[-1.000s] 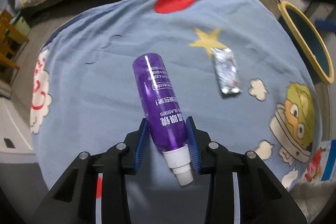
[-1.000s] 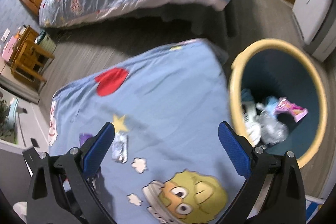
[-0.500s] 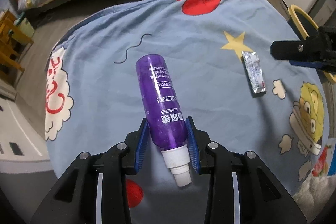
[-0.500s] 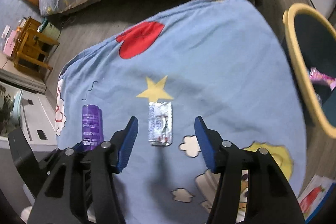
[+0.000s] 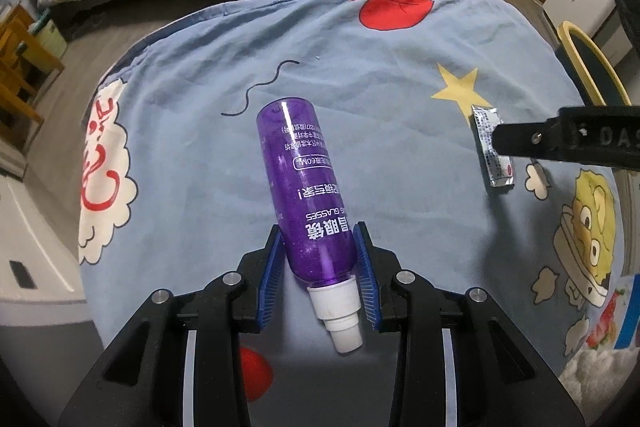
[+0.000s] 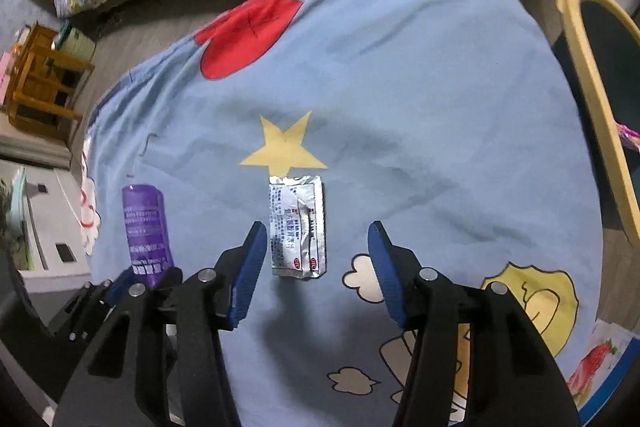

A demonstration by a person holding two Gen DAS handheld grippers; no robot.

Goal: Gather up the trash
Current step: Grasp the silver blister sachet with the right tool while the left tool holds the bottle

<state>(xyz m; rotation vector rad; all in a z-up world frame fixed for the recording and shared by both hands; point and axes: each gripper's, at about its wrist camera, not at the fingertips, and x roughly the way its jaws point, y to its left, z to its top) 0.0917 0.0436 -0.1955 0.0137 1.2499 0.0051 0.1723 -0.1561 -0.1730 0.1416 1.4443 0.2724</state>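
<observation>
My left gripper [image 5: 318, 267] clamped a purple spray bottle [image 5: 306, 187] near its white cap, its body lying out over the blue cartoon bedsheet [image 5: 380, 75]. To the right, my right gripper [image 6: 316, 267] hung above a silver foil sachet [image 6: 297, 225] on the sheet, jaws apart, pads clear of it. A yellow-rimmed bin [image 6: 592, 75] stood at the far right.
</observation>
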